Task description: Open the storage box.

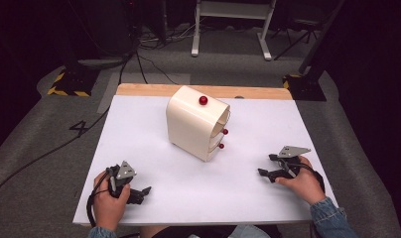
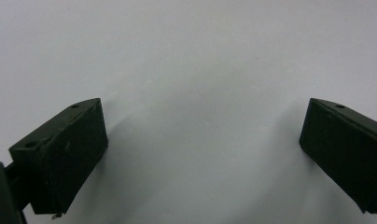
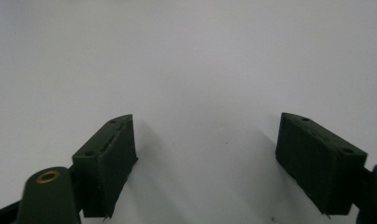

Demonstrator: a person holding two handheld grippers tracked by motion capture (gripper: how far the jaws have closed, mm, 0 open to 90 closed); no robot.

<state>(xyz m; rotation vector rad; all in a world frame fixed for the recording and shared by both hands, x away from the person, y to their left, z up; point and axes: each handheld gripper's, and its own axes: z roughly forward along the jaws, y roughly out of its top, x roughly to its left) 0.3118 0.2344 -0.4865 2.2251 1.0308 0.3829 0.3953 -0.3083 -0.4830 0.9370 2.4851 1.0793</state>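
On the white table top [image 1: 154, 129], near its middle and toward the far edge, stood a cream cabinet [image 1: 193, 124] with a rounded top, turned at an angle so that its front faced my right. One red knob [image 1: 203, 100] sat on its top surface, and two more red knobs [image 1: 223, 139] showed one above the other on its front, where the edges of the drawers could just be made out. I held my left gripper [image 1: 141, 193] low over the near left part of the table, well apart from the cabinet, with my left hand [image 1: 109, 198] wrapped around its body and its cable looping beside my wrist. From the left gripper view its two black jaws stood wide apart, with bare white surface between them and nothing held. My right gripper [image 1: 267, 166] lay near the right edge of the table, its jaws pointing left toward the cabinet but well short of it, and my right hand [image 1: 302, 183] gripped it from behind, a denim sleeve [image 1: 332, 215] showing at my wrist. From the right gripper view those jaws were likewise spread wide and held nothing, the plain white top lying between them. Beyond the table a strip of bare wood [image 1: 203, 90] ran along its far edge, and grey carpet [image 1: 39, 129] surrounded it.
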